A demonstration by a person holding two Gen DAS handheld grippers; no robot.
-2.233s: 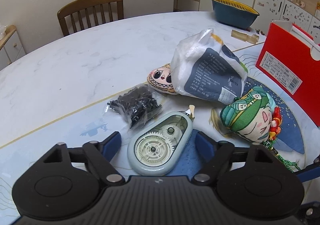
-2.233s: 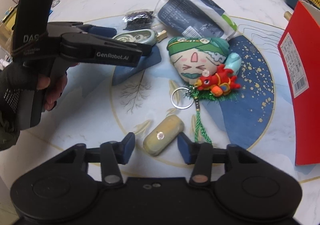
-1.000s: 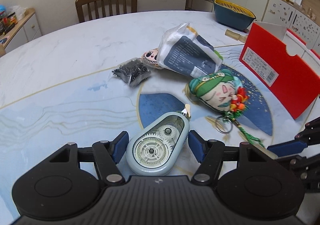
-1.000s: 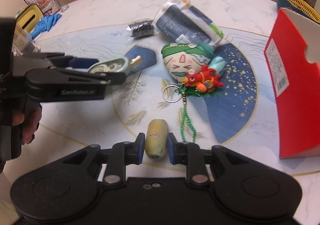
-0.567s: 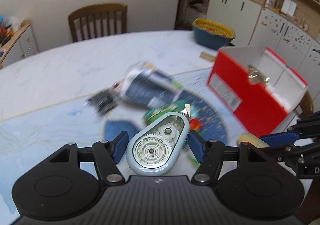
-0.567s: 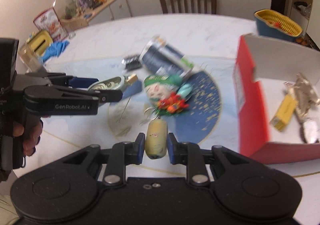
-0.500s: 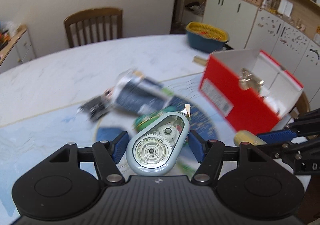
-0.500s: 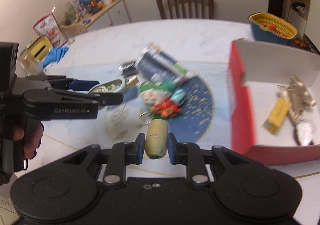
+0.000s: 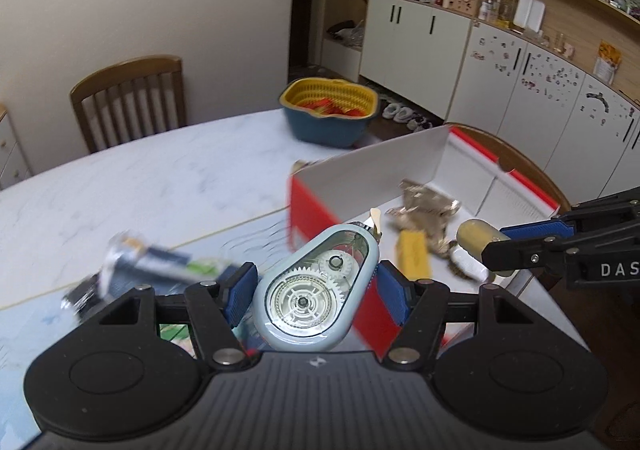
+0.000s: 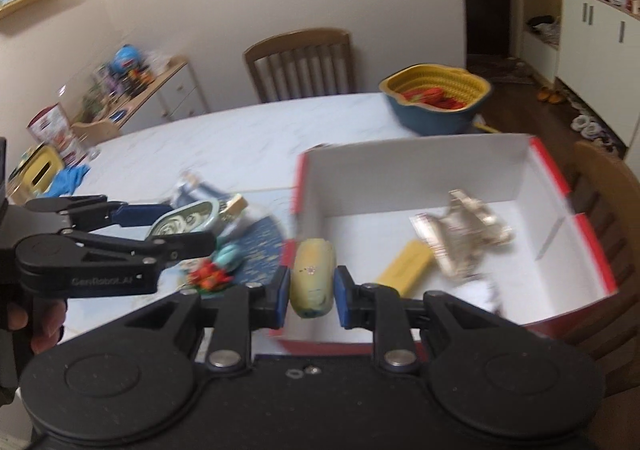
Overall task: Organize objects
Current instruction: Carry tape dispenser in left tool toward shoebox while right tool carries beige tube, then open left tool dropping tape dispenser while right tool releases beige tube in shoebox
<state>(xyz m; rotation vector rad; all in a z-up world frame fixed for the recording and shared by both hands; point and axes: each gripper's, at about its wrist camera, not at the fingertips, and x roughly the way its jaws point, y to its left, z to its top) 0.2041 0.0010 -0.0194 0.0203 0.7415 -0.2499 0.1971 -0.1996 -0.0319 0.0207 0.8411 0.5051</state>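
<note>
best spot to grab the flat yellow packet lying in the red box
Probably across the narrow width of the flat yellow packet, from above: it lies flat on the floor of the white-lined red cardboard box, whose walls block side approaches. Its upper end seems to touch the crinkled silver wrapper.

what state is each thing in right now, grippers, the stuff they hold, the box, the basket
left gripper: shut on the correction tape dispenser, off the table
right gripper: shut on the yellowish capsule, at the box's edge
red box: open, several items inside
blue basket: upright, red contents
</note>
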